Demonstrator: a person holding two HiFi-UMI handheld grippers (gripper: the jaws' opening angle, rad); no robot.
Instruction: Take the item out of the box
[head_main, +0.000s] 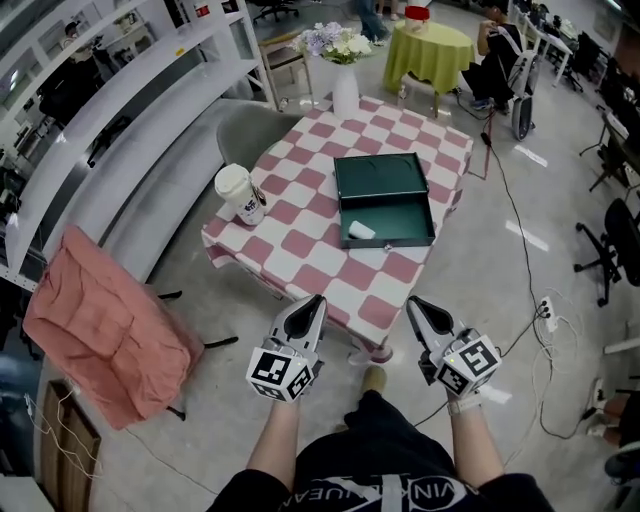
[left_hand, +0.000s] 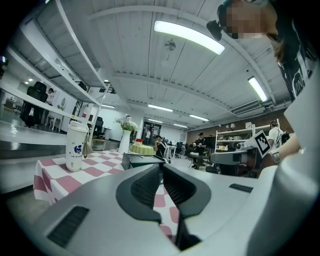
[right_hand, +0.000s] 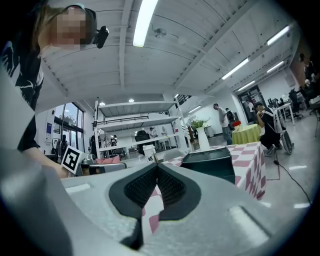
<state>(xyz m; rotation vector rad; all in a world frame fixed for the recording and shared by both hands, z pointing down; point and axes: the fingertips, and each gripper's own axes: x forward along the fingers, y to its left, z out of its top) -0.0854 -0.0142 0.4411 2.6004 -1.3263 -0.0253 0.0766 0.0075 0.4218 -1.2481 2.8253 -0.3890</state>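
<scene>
item (head_main: 361, 230) boxed, beyond left tongs (head_main: 319, 299), right tongs (head_main: 411, 301)

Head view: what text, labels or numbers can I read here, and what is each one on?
"VIN", then unclear letters: print on the person's black shirt.
Blue logo, too small to read: white cup.
Square marker patterns, no words: left hand-held gripper and right hand-held gripper.
No text seen: green box.

Item (head_main: 361, 230) in box (head_main: 384, 200), cup (head_main: 240, 193) leftward

Closed, empty claw (right_hand: 156, 166) before dark-green box (right_hand: 210, 162)
</scene>
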